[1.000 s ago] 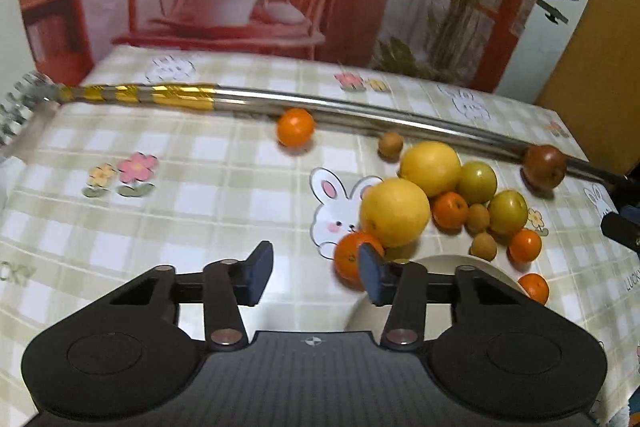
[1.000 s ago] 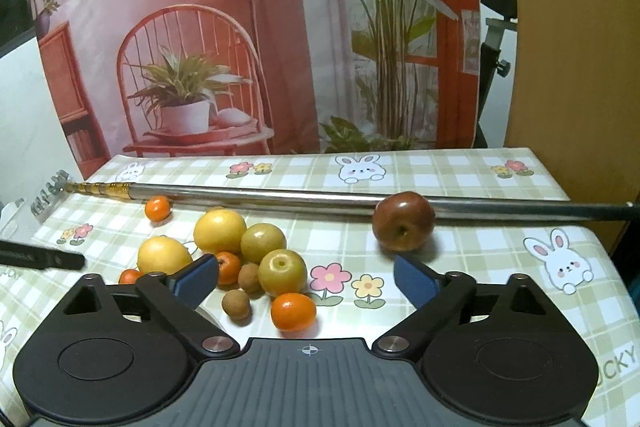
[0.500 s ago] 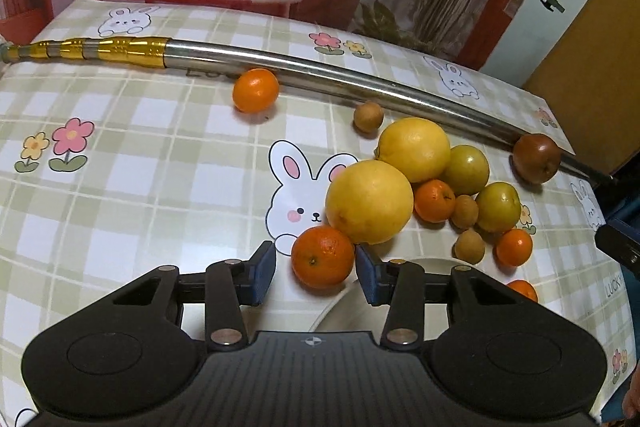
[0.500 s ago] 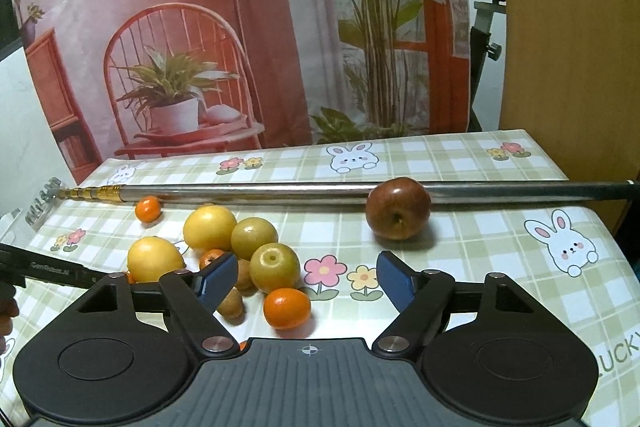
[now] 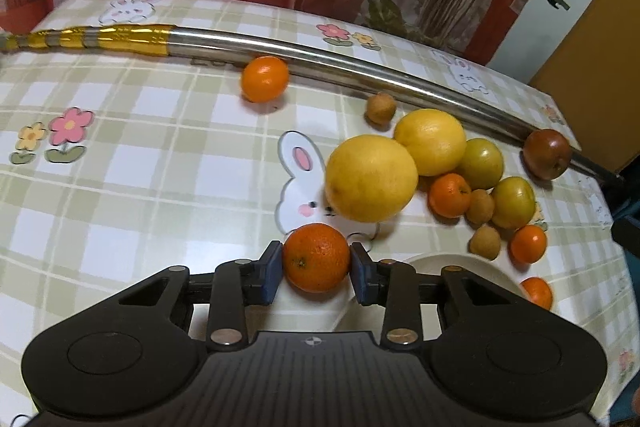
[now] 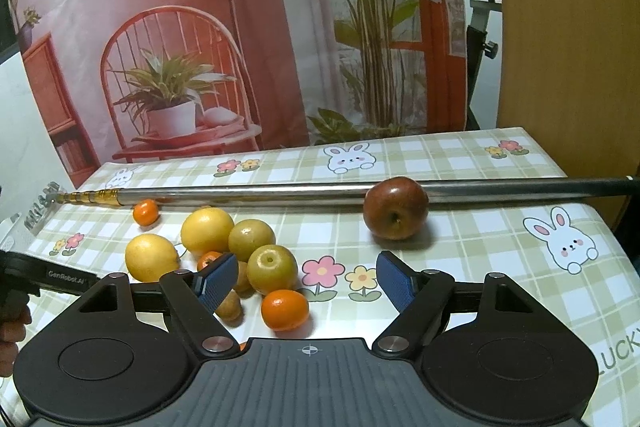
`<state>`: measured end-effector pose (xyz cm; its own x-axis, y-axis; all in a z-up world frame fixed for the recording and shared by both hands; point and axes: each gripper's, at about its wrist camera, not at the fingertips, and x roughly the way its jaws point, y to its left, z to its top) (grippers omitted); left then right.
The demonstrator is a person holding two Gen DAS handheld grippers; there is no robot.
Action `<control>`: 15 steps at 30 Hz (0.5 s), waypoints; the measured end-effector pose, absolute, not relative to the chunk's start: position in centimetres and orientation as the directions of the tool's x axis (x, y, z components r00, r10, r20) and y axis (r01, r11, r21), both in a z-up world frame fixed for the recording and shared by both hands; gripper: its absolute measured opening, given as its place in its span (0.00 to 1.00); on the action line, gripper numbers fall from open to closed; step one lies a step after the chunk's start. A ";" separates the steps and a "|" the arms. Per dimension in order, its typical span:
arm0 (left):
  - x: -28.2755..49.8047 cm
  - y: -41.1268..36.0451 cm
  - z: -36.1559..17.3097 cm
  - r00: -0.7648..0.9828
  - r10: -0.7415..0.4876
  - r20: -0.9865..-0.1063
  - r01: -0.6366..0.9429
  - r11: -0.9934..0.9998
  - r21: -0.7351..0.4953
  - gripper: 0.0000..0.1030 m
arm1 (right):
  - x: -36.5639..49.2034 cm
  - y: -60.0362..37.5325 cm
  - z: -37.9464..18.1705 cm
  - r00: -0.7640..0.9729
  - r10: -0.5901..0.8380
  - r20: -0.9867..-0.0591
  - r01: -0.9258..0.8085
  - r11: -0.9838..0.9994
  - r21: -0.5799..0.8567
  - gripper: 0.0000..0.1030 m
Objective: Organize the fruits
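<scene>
In the left wrist view my left gripper is closing on a tangerine; both blue pads touch its sides. It sits on the cloth beside the rim of a white plate. Just beyond lie two big yellow citrus fruits, green fruits, small brown fruits and more tangerines. My right gripper hovers open over the near side of this cluster, with nothing between its fingers. A green fruit and a tangerine lie below it. A red apple rests against the rod.
A long steel rod with a gold end lies across the checked tablecloth behind the fruit. One tangerine lies alone beside it. The table's right edge is close to the apple. A printed backdrop stands behind the table.
The left gripper dropped forward onto the nearest tangerine and its jaws closed in on it. The right gripper's jaws narrowed somewhat while it stayed where it was.
</scene>
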<state>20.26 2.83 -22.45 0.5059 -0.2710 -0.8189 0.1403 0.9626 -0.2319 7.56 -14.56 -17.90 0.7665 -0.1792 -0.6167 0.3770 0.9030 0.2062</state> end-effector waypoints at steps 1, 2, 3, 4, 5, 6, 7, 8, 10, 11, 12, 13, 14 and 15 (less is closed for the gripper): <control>20.0 3.0 -22.4 0.516 -0.258 -0.817 0.140 0.966 -0.217 0.37 | 7.6 -14.6 -17.9 0.765 -0.179 -0.618 0.379 0.902 0.208 0.72; 19.8 3.1 -22.2 0.525 -0.248 -0.814 0.142 0.969 -0.204 0.37 | 7.6 -14.6 -18.0 0.765 -0.181 -0.619 0.381 0.901 0.208 0.72; 19.7 3.1 -22.1 0.534 -0.240 -0.811 0.144 0.971 -0.192 0.37 | 7.6 -14.6 -18.1 0.764 -0.183 -0.619 0.383 0.900 0.207 0.72; 19.5 3.2 -22.0 0.545 -0.232 -0.806 0.147 0.973 -0.181 0.37 | 7.7 -14.6 -18.2 0.762 -0.185 -0.620 0.385 0.900 0.204 0.72; 19.4 3.3 -21.8 0.552 -0.229 -0.802 0.150 0.973 -0.175 0.37 | 7.7 -14.6 -18.4 0.761 -0.187 -0.622 0.386 0.900 0.203 0.72; 19.3 3.3 -21.7 0.558 -0.227 -0.798 0.152 0.974 -0.170 0.37 | 7.7 -14.7 -18.5 0.759 -0.187 -0.624 0.387 0.900 0.202 0.72; 19.2 3.4 -21.6 0.564 -0.225 -0.795 0.153 0.974 -0.167 0.37 | 7.7 -14.7 -18.6 0.757 -0.185 -0.626 0.388 0.899 0.202 0.72; 19.0 3.5 -21.5 0.569 -0.222 -0.792 0.152 0.975 -0.164 0.37 | 7.8 -14.8 -18.8 0.757 -0.185 -0.627 0.387 0.899 0.203 0.72; 18.6 3.5 -21.2 0.584 -0.216 -0.782 0.154 0.976 -0.155 0.37 | 7.8 -14.9 -18.9 0.757 -0.187 -0.626 0.389 0.899 0.202 0.72; 18.4 3.5 -21.1 0.592 -0.213 -0.777 0.157 0.976 -0.148 0.37 | 7.9 -14.9 -19.1 0.758 -0.190 -0.624 0.389 0.899 0.199 0.68; 18.1 3.5 -20.9 0.601 -0.209 -0.772 0.161 0.977 -0.139 0.37 | 7.9 -15.0 -19.2 0.757 -0.191 -0.624 0.388 0.901 0.195 0.66; 17.8 3.4 -20.7 0.612 -0.204 -0.764 0.165 0.978 -0.128 0.37 | 8.0 -15.0 -19.2 0.756 -0.192 -0.626 0.387 0.902 0.191 0.63; 17.6 3.4 -20.5 0.621 -0.202 -0.758 0.170 0.978 -0.122 0.37 | 8.0 -15.1 -19.3 0.756 -0.195 -0.626 0.388 0.903 0.188 0.58; 17.4 3.4 -20.3 0.626 -0.202 -0.753 0.173 0.978 -0.119 0.37 | 8.1 -15.2 -19.4 0.756 -0.198 -0.624 0.389 0.903 0.185 0.57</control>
